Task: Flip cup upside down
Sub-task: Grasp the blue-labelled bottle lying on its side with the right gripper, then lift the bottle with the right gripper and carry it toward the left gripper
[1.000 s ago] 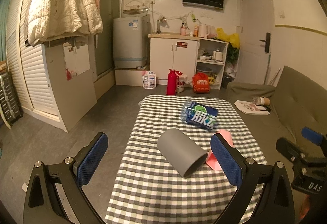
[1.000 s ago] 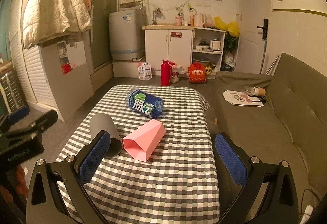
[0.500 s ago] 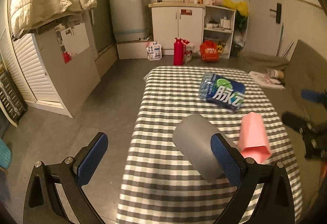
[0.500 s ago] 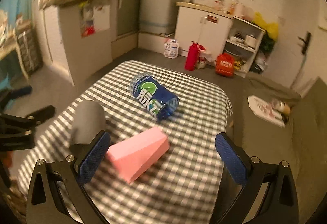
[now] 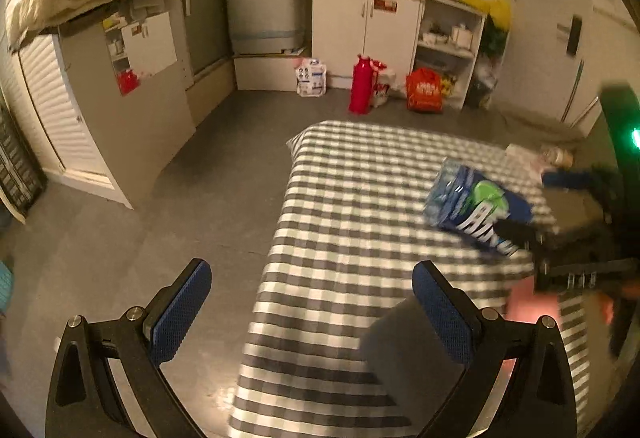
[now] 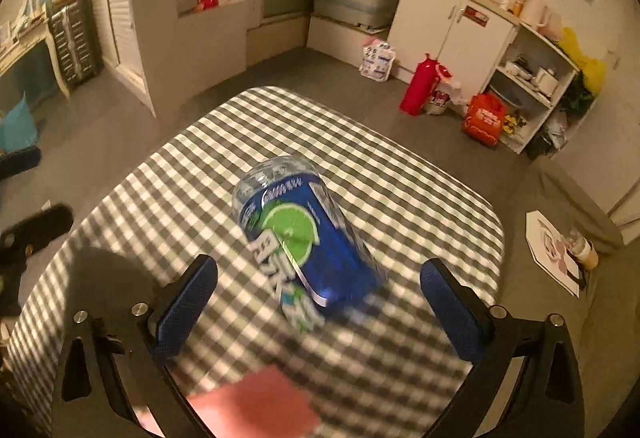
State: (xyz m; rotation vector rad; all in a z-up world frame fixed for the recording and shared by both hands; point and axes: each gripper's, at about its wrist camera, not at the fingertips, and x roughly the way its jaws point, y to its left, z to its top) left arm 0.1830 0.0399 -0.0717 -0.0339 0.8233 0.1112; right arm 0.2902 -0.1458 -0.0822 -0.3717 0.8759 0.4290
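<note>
Left wrist view: the left gripper [image 5: 310, 308] is spread wide and holds nothing, angled down toward the checked table [image 5: 360, 206]. The grey cup [image 5: 404, 346] lies on its side just behind the gripper's right-hand finger [image 5: 440, 310], partly hidden by it. A blurred pink cup [image 5: 528, 304] lies further right, under the other tool. A blue bottle pack [image 5: 476, 206] lies ahead and to the right.

Right wrist view: the right gripper [image 6: 318, 304] is also wide open and empty, tilted steeply down over the bottle pack, which sits between its fingers but apart from both. The pink cup [image 6: 256, 404] lies below the fingers, nearest the camera. A dark smear to its left is probably the grey cup [image 6: 108, 270]; blur makes that uncertain.

To do this step well, centre one cup between the fingers before closing, grip mid-body, lift clear, then rotate until the mouth faces down.
</note>
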